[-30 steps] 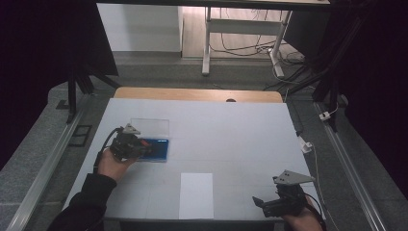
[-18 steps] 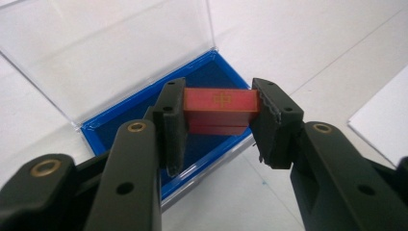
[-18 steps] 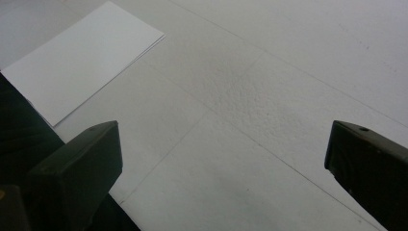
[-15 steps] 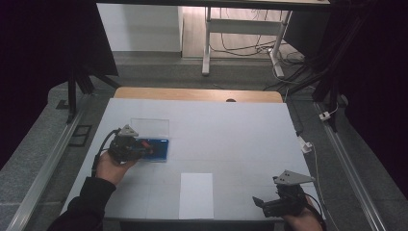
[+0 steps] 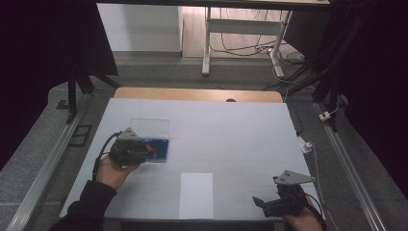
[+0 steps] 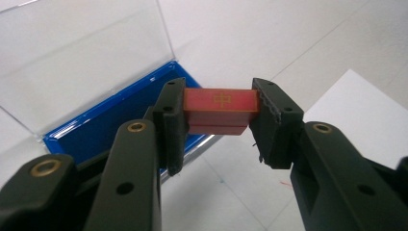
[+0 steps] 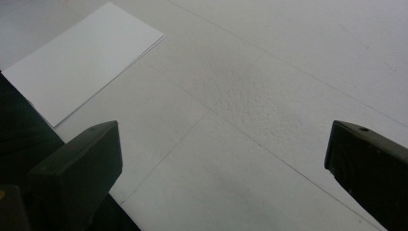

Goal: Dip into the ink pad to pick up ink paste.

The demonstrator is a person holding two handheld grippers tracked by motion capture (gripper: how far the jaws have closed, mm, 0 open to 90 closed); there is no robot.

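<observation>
My left gripper (image 6: 219, 113) is shut on a red block (image 6: 220, 108) with a gold mark on its top face, held a little above the table. Just behind it lies a blue box (image 6: 110, 122) with its clear lid (image 6: 82, 57) swung open. In the high view the left gripper (image 5: 151, 150) sits at the table's left over the blue box (image 5: 162, 149), the red block (image 5: 147, 146) between its fingers. My right gripper (image 5: 262, 202) rests at the front right corner, and in its own view its jaws stand wide apart over bare table, gripper (image 7: 221, 159) open.
A white sheet of paper (image 5: 196, 195) lies at the front middle of the white table (image 5: 226, 139), seen too as the sheet (image 7: 82, 57) left of the right gripper. A wooden strip (image 5: 197, 94) borders the far edge. Metal rails run along both sides.
My left gripper with the red block has shifted slightly and risen a little at the blue box. The right gripper has stayed where it was.
</observation>
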